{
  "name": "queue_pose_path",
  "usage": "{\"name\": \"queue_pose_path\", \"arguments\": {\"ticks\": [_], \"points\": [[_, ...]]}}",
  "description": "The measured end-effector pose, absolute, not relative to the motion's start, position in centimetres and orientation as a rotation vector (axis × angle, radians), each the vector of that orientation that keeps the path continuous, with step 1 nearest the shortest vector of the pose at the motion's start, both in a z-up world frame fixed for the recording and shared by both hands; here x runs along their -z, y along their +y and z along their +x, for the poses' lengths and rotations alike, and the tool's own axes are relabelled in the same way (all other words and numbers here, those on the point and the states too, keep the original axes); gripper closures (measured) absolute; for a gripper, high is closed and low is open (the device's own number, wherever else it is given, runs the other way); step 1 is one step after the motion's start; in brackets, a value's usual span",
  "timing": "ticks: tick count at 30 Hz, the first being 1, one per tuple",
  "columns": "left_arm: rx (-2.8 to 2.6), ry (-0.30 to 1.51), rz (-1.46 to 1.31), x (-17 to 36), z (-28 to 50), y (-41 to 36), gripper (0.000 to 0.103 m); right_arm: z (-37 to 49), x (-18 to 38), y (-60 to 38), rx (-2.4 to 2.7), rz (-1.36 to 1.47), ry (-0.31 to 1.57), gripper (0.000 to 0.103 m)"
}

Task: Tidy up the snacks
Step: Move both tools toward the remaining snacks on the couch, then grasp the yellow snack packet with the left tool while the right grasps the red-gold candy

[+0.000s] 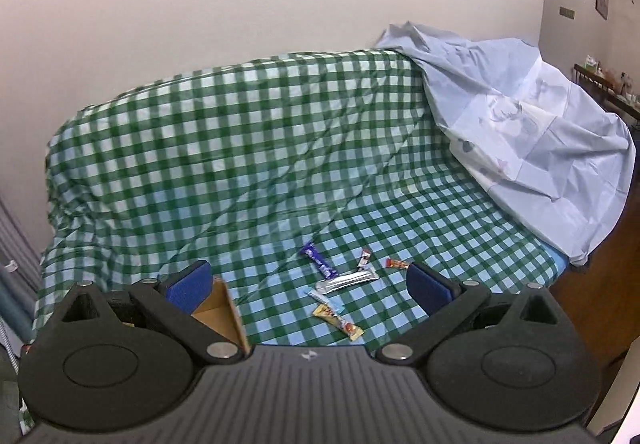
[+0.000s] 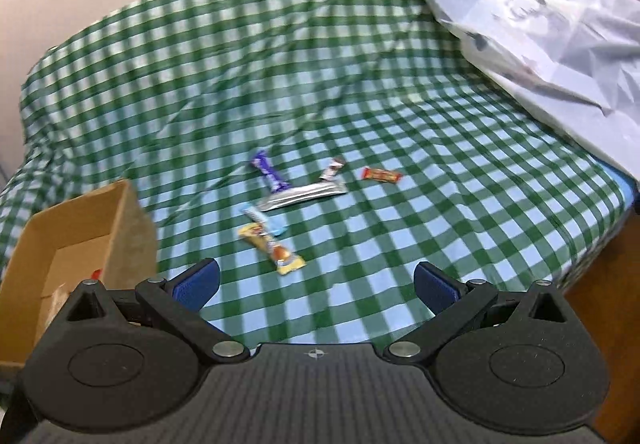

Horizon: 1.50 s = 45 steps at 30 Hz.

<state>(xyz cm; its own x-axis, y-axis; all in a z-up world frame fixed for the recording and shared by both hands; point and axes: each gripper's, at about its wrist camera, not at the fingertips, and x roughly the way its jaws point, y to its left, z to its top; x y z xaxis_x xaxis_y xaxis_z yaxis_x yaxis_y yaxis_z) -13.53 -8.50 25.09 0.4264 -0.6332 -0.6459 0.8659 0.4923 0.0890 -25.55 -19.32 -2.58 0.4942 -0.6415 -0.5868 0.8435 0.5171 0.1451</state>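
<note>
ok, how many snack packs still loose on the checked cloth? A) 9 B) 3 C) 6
C: purple, small brown-white, orange, silver, light blue and yellow packs lie on the cloth.

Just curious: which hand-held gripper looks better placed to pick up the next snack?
Probably the right hand-held gripper: it is open, and the yellow snack lies just ahead of it. The left hand-held gripper sits farther back.

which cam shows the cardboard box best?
Right wrist. There the box shows its open top, inner walls and something red inside, left of the open right gripper. In the left wrist view only a corner of the box shows, mostly hidden behind a finger of the open left gripper.
</note>
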Motion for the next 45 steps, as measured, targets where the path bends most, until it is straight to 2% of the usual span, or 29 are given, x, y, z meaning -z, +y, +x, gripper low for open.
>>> {"name": "queue_pose_path", "arguments": {"ticks": [13, 20, 23, 30, 34, 40, 45], "points": [[1.011, 0.67, 0.496, -20.8, -11.1, -18.0, 0.0, -27.8, 4.9, -27.0, 1.027, 0.546, 0.499, 0.001], [0.999, 0.755, 0.427, -17.9, -8.0, -21.0, 0.0, -27.5, 5.7, -31.1, 1.05, 0.533, 0.504, 0.001], [0.966, 0.869, 0.463, -13.0, -5.8, -23.6, 0.0, -26.7, 6.3, -34.0, 1.047, 0.498, 0.507, 0.001], [0.708, 1.212, 0.614, 6.3, -0.1, -29.5, 0.0, -22.8, 10.5, -42.8, 0.999, 0.408, 0.529, 0.001], [0.594, 1.32, 0.584, 15.0, 2.2, -30.9, 0.0, -19.9, 14.1, -47.9, 0.949, 0.381, 0.575, 0.001], [0.606, 1.467, 0.345, 21.1, 5.1, -31.9, 0.0, -15.8, 18.5, -53.3, 0.898, 0.337, 0.636, 0.001], [0.596, 1.487, 0.408, 25.0, 5.8, -33.6, 0.0, -14.0, 20.7, -55.9, 0.917, 0.351, 0.635, 0.0]]}}
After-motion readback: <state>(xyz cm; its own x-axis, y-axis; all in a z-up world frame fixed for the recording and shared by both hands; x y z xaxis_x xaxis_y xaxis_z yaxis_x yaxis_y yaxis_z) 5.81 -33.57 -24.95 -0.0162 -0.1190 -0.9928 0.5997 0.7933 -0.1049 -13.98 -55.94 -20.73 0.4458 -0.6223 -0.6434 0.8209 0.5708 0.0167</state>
